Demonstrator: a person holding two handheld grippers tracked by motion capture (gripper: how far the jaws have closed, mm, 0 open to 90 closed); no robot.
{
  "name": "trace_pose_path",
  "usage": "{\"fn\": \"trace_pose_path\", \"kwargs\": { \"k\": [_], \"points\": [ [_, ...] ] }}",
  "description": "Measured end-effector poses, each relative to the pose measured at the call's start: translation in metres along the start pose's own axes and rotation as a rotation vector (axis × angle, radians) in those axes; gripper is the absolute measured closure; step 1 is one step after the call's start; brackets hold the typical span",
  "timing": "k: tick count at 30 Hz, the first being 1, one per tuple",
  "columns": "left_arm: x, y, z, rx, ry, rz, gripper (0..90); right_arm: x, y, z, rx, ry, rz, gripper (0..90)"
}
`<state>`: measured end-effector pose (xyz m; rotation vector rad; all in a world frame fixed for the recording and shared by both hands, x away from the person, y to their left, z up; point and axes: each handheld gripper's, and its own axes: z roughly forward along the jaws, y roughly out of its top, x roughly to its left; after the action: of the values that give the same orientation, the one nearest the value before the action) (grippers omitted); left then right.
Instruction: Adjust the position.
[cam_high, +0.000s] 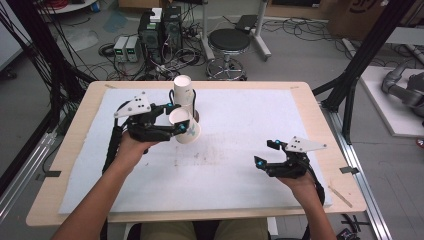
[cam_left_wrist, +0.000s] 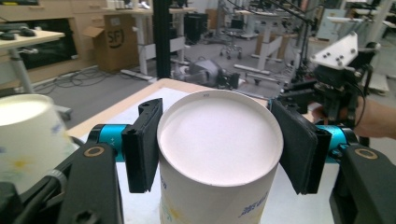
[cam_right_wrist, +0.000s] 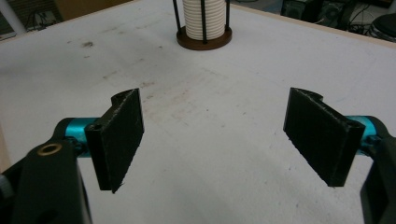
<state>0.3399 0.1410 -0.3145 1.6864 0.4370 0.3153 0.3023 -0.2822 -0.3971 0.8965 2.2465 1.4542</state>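
- Paper cup (cam_left_wrist: 219, 154) clamped between the two jaws of the left gripper (cam_high: 172, 120), held upside down with its flat base facing the camera on that gripper
- In the high view the same cup (cam_high: 186, 127) is lifted off the table and tilted, at the rear left of the white mat (cam_high: 240, 165)
- Stack of cups (cam_high: 183, 92) stands just behind it in a wire holder on a round brown base (cam_right_wrist: 204, 38)
- Right gripper (cam_high: 267, 152) holds nothing, jaws wide apart, low over the mat at front right, well apart from the cups
- Wooden table (cam_high: 320, 120) carries the mat
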Motion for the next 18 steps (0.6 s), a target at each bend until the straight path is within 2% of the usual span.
{"fn": "trace_pose_path", "kwargs": {
  "k": [8, 18],
  "points": [
    [-0.016, -0.01, 0.013, 0.035, -0.042, 0.011, 37.4, 0.01, 0.005, 0.003, -0.018, 0.071, -0.032, 19.6],
    [-0.025, -0.019, 0.024, 0.065, -0.088, 0.011, 37.3, 0.025, 0.015, 0.015, -0.017, 0.147, -0.069, 19.7]
  ]
}}
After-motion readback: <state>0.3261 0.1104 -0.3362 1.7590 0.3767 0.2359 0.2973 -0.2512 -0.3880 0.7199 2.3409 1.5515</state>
